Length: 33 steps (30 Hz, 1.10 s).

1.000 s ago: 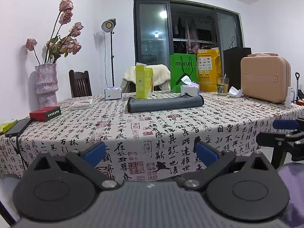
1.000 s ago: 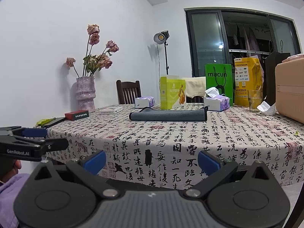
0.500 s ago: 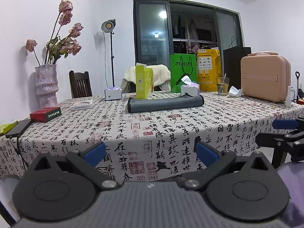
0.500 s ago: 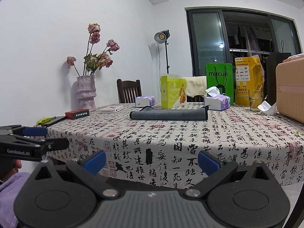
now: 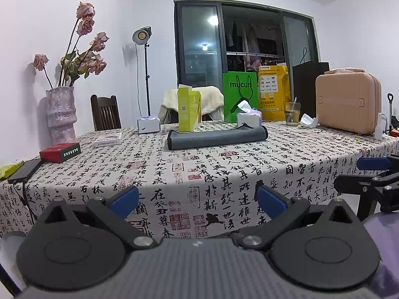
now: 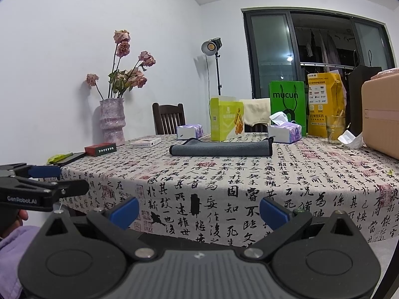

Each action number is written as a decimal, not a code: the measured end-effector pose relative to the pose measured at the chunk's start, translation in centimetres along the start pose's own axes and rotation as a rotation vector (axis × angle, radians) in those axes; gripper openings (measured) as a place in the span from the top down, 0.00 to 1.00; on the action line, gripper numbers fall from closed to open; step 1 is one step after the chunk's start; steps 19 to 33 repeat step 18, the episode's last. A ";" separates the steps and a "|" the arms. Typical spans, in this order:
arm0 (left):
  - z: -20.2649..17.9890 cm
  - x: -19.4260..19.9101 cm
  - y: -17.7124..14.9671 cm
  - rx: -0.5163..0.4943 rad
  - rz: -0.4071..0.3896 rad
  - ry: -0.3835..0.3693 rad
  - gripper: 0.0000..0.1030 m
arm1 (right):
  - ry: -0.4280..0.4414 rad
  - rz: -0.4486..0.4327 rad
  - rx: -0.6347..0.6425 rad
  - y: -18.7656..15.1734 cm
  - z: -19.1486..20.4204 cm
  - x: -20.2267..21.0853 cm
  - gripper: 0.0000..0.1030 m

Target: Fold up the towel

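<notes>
Room: white walls, a dark glass door at the back, a lamp on a stand (image 5: 142, 36) by the wall
Bench: covered with a cloth printed in black calligraphy (image 5: 224, 164), seen from its near edge
Towel: grey towel (image 5: 217, 138) lies folded in a long flat strip on the bench, well apart from both grippers, untouched
Behind the towel: yellow-green carton (image 5: 188, 109) just beyond its left end, tissue box (image 5: 249, 118) just beyond its right end, green bag (image 5: 240, 94) further back
Left of the towel: white flat box (image 5: 109, 140), red box (image 5: 60, 152), pink vase with dried roses (image 5: 61, 114)
Right of the towel: glass (image 5: 292, 113) and a peach case (image 5: 348, 107)
Left gripper (image 5: 198, 199): held off the near bench edge, short of the towel; jaws spread wide with nothing between them
Right gripper (image 6: 198, 209): likewise off the near edge, short of the towel; jaws spread wide and empty
Side by side: each gripper shows at the edge of the other's view
</notes>
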<state>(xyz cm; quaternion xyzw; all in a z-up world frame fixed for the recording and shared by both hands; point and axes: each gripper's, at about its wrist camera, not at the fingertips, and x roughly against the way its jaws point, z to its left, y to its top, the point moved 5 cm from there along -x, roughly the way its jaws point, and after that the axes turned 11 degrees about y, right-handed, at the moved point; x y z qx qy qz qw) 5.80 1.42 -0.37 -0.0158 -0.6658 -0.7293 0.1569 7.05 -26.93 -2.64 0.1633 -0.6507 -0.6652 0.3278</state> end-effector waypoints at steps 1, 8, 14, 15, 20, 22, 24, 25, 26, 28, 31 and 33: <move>0.1 0.0 0.0 0.002 0.002 0.000 0.00 | 0.000 0.000 0.001 0.0 0.0 0.0 0.00; -0.1 0.1 0.1 -0.001 -0.010 0.002 0.00 | 0.002 -0.003 0.004 0.1 0.0 0.0 0.00; -0.3 0.3 0.1 -0.005 -0.017 0.002 0.00 | 0.001 -0.003 0.005 0.1 0.0 0.0 0.00; -0.4 0.4 0.1 -0.008 -0.019 0.005 0.00 | 0.001 -0.003 0.004 0.1 0.0 0.0 0.00; -0.3 0.4 0.1 -0.009 -0.016 0.003 0.00 | 0.002 -0.002 0.004 0.1 0.0 0.0 0.00; -0.3 0.4 0.1 -0.009 -0.016 0.003 0.00 | 0.002 -0.002 0.004 0.1 0.0 0.0 0.00; -0.3 0.4 0.1 -0.009 -0.016 0.003 0.00 | 0.002 -0.002 0.004 0.1 0.0 0.0 0.00; -0.3 0.4 0.1 -0.009 -0.016 0.003 0.00 | 0.002 -0.002 0.004 0.1 0.0 0.0 0.00; -0.3 0.4 0.1 -0.009 -0.016 0.003 0.00 | 0.002 -0.002 0.004 0.1 0.0 0.0 0.00; -0.3 0.4 0.1 -0.009 -0.016 0.003 0.00 | 0.002 -0.002 0.004 0.1 0.0 0.0 0.00; -0.3 0.4 0.1 -0.009 -0.016 0.003 0.00 | 0.002 -0.002 0.004 0.1 0.0 0.0 0.00; -0.3 0.4 0.1 -0.009 -0.016 0.003 0.00 | 0.002 -0.002 0.004 0.1 0.0 0.0 0.00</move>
